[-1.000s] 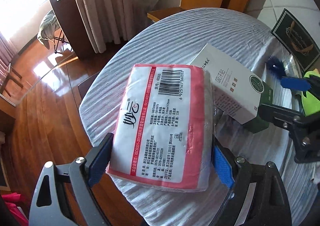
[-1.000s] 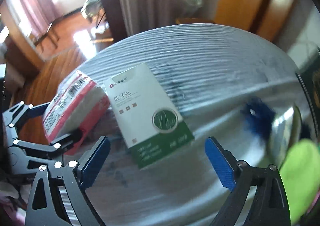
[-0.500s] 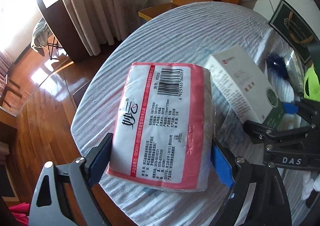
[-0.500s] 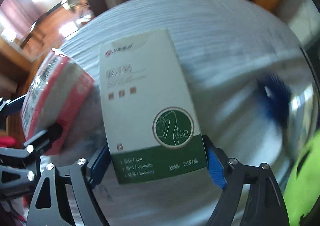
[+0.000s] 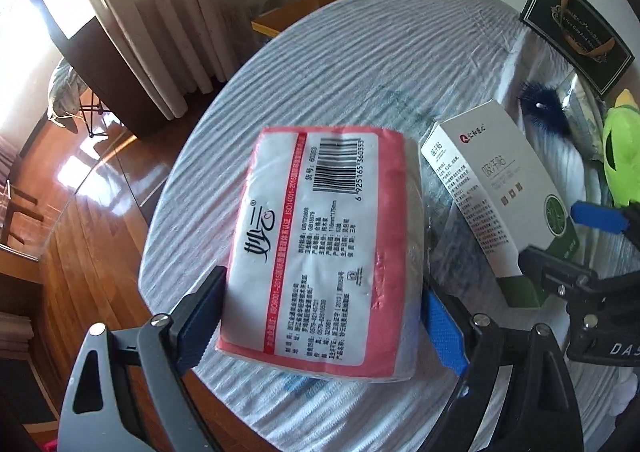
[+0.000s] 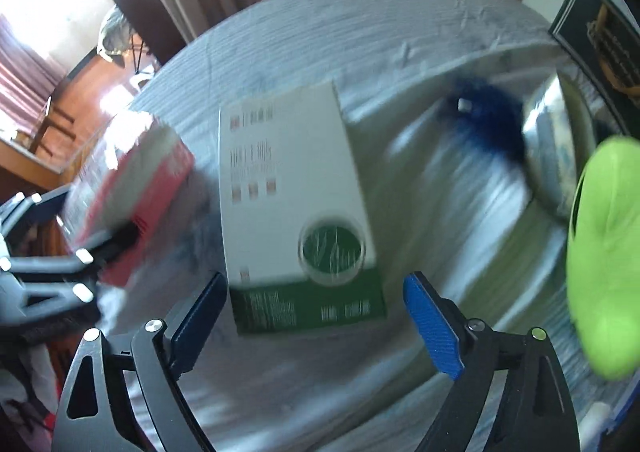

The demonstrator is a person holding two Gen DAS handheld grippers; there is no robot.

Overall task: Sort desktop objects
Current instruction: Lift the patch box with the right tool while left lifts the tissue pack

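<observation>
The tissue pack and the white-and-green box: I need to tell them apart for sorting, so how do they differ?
The tissue pack is a soft plastic-wrapped bundle with a pink border and a barcode; the box is rigid white card with a green end and a round emblem. The pack looks wider, the box slimmer. The pack sits between the left gripper pads, the box between the right gripper pads. Both rest on the striped cloth.

Barcode 6925165360353 on tissue pack [image 5: 320,252]

A home living room: polished wood floor [image 5: 80,220], long curtains [image 5: 160,24], cloth-covered round table [image 5: 360,64].
</observation>
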